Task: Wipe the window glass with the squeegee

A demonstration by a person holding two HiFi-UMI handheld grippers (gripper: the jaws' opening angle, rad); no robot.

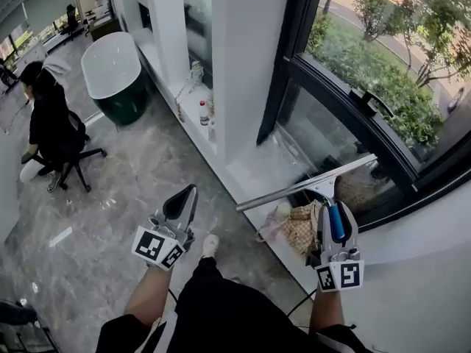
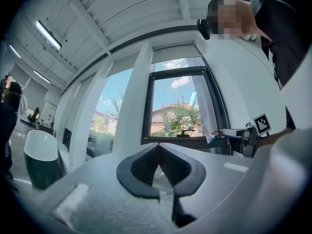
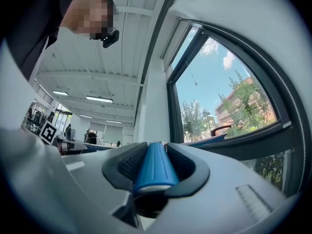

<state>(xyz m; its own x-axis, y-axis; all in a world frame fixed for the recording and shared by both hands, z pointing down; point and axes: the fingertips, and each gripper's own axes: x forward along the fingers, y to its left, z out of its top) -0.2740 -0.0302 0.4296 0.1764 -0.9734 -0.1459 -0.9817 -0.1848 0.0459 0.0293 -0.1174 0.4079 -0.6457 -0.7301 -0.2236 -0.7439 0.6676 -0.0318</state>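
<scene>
The window glass (image 1: 324,134), dark-framed with greenery beyond, stands just ahead of the squeegee (image 1: 294,187). Its long metal blade slants across the lower pane, and its blue handle is clamped in the right tool (image 1: 335,210). The left tool (image 1: 191,191) hangs well apart, jaws together on nothing.

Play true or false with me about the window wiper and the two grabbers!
1. The right gripper grips the squeegee by its blue handle. True.
2. The left gripper holds a cloth. False: its jaws are together with nothing between them.
3. A bathtub stands on the floor. True.
4. The seated person sits on the windowsill. False: the person sits on a wheeled chair out on the floor.
</scene>
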